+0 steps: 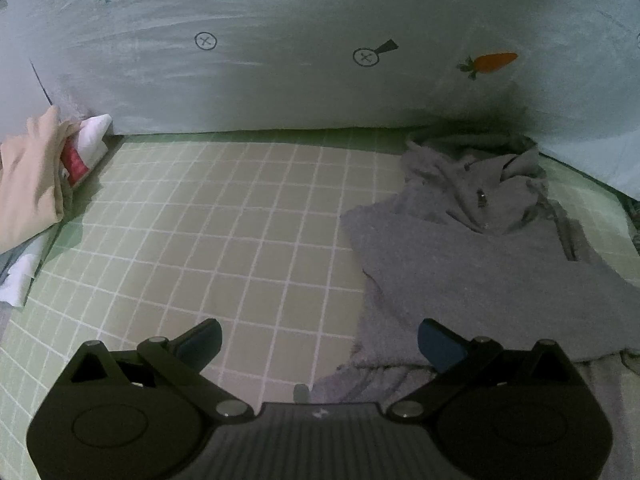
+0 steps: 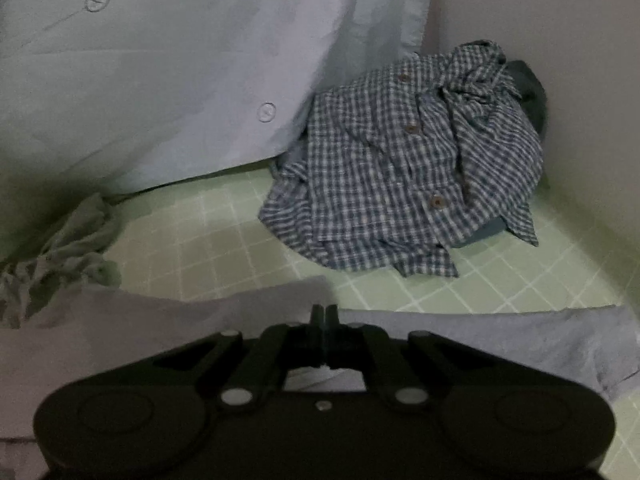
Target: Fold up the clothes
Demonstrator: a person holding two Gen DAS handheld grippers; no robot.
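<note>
left claw (image 1: 320, 344) spread, empty, over bed (image 1: 224, 216). right claw (image 2: 325, 316) pressed together, pinching edge of grey hoodie (image 1: 472, 248), spread partly flat mid-bed, hood rumpled. folded stack (image 1: 36, 172) at left edge. checked shirt (image 2: 404, 168) crumpled in far right corner, left to fold.

Dim light; green checked sheet (image 1: 248, 216), carrot-print quilt (image 1: 300, 80), pale wall (image 2: 560, 40).
</note>
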